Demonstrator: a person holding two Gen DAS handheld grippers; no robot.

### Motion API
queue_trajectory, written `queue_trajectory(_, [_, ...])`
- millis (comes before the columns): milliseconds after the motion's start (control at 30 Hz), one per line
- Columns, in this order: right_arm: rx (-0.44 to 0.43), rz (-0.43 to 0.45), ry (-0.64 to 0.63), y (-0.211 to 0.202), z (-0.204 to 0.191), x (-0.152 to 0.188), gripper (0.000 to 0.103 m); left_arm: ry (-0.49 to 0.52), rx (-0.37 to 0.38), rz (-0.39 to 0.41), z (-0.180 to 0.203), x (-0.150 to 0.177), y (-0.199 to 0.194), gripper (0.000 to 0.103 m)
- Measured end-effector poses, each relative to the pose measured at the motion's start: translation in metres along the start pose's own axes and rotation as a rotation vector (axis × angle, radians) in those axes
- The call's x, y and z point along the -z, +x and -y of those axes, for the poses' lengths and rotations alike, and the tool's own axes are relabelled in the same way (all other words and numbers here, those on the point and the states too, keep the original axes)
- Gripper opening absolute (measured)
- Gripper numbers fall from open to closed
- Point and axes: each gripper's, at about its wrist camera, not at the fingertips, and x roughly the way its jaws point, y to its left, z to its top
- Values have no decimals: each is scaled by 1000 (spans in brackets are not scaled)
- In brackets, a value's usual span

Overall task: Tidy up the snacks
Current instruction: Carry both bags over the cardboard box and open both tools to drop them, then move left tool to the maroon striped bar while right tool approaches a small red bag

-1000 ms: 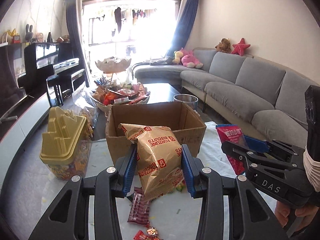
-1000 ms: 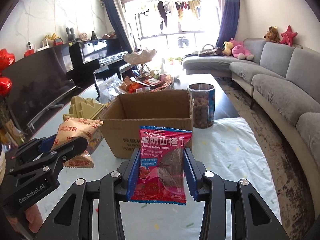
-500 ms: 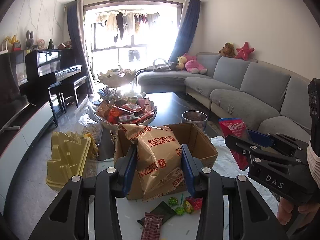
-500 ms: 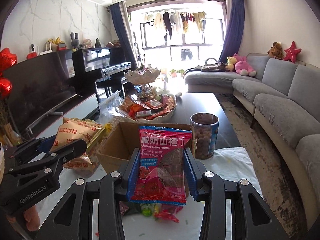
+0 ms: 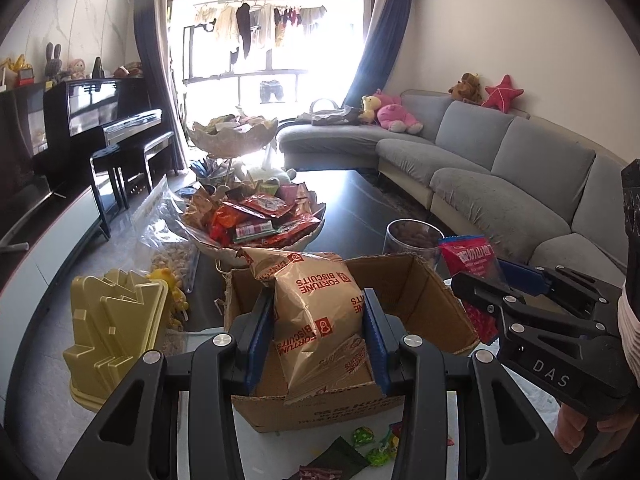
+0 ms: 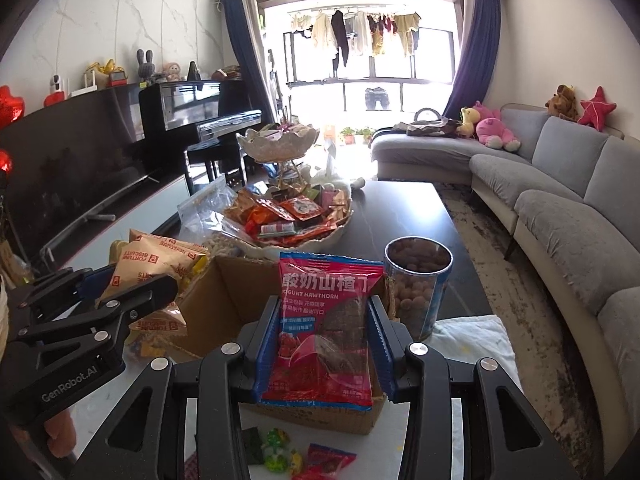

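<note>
Nearest to the cameras, the left gripper [image 5: 316,336] is closed on a tan biscuit bag [image 5: 320,312], pinched at both sides by the blue pads, and the right gripper [image 6: 322,340] is closed in the same way on a red hawthorn pack [image 6: 324,328]. Both bags hang in the air over the near half of the open box [image 5: 416,300], which stands on the white cloth [image 6: 468,332] of the table [image 6: 404,208]. I judge that the step in hand is to put these two snacks into the box. To do it well, each bag should go fully past the near wall and a little down inside before the jaws let go, because a bag released above the rim can catch on a raised flap and slide out. The two grippers are close beside each other, so it is safer to release one after the other, each on its own side. Small candies [image 6: 280,452] lie loose on the cloth in front of the box and are not yet sorted. Just behind the box stands a jar [image 6: 416,280] of round snacks, near enough to be knocked. Farther back is a bowl [image 6: 340,228] full of packets.
</note>
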Motion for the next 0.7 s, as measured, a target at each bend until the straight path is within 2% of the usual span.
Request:
queue_trajectory(333, [7,-53,6,47,8,-4,43,-1,-2,-52,-9,-6,43,44])
queue_trajectory(367, [7,-58,9,50,9,-4,43,-1,-9,-51,-9,-6,44,47])
queue_trajectory(433, [7,-56,17,54,11,-3,43,0,-36,-44,-8,-5,43,68])
queue_trajectory(533, [17,-48,16,53,11,0,57,5,-58,-29,-8,-1,36,71])
queue_trajectory(700, [28,-32,-6,42,4,8,59,-1,-68,-16,-11,5,18,73])
